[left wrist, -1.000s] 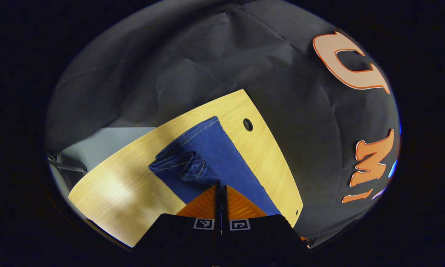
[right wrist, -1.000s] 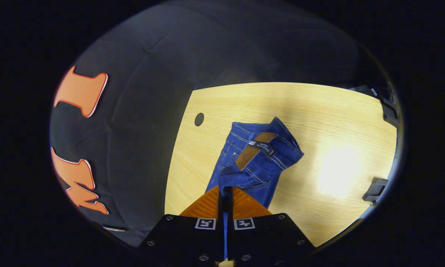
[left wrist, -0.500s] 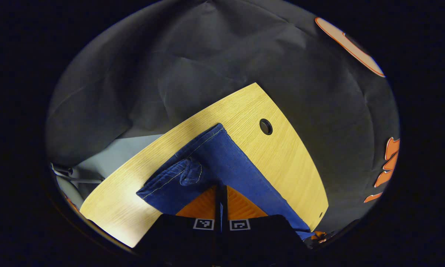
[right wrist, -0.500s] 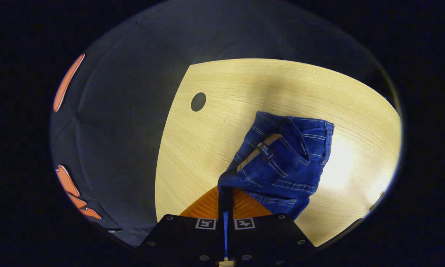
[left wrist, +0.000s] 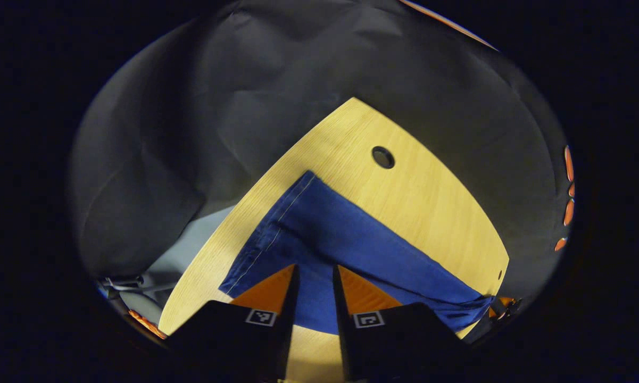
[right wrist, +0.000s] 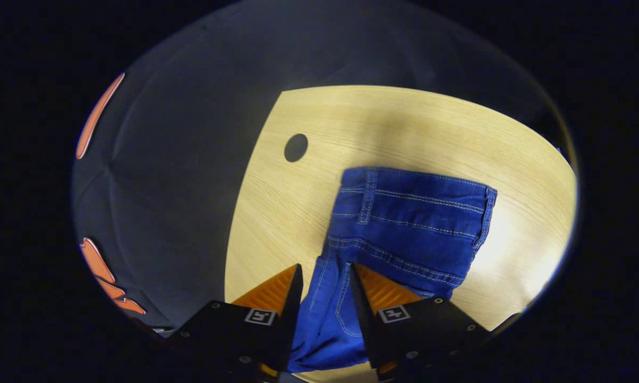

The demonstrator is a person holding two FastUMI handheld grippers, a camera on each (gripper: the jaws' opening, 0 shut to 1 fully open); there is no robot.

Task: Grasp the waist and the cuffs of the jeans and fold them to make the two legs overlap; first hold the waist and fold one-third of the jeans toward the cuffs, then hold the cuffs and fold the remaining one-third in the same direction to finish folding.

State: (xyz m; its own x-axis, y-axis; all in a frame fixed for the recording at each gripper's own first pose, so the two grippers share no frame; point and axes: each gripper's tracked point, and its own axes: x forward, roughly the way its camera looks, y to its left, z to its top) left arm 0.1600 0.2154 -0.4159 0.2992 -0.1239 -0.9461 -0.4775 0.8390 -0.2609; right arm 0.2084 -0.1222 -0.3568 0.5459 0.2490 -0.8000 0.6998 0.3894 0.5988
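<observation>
Blue jeans lie flat on the light wooden table, the two legs overlapped. In the left gripper view the leg end of the jeans (left wrist: 340, 239) stretches from the cuff hem at upper left to the lower right, and my left gripper (left wrist: 314, 268) stands open just over the denim, holding nothing. In the right gripper view the waist part of the jeans (right wrist: 409, 218) with its stitched waistband lies spread out. My right gripper (right wrist: 323, 268) is open above the fabric near the seat, nothing between its fingers.
The wooden table (right wrist: 404, 122) has a round cable hole (right wrist: 296, 147), seen too as the hole (left wrist: 383, 157) beyond the cuff. The table's left edge (right wrist: 245, 213) drops off to the black booth cloth. Grey floor (left wrist: 170, 260) shows past the table's edge.
Both grippers have opened and let go of the jeans. The lifted, bunched cuff and waist now lie flat on the table, one layer over the other.
</observation>
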